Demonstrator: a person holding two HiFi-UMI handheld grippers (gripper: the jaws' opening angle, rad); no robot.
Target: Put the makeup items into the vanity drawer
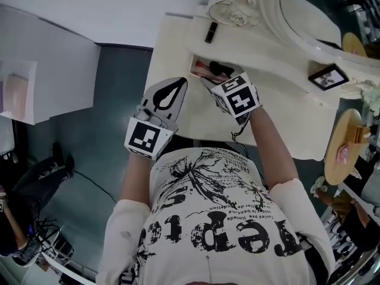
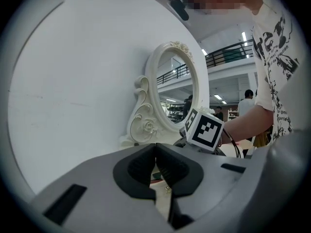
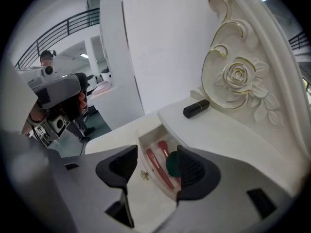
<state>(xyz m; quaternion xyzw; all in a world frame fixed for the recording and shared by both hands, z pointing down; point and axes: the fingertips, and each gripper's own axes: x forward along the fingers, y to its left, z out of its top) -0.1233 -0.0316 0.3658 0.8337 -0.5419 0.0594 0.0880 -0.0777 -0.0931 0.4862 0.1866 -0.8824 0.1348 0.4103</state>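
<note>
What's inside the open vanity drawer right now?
Two red-handled tools and a dark green round item lie in the drawer. The vanity top covers its back and the right gripper part of its side; anything there is unseen.

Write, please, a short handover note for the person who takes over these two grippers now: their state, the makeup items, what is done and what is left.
Left gripper: jaws together, nothing between them.
Right gripper: jaws open and empty, over the open drawer.
In the drawer: two slim red items and a dark green round item.
Still out: the black tube, lying on the vanity top near the carved rose.
Left to do: put the tube into the drawer, then probably shut it.
</note>
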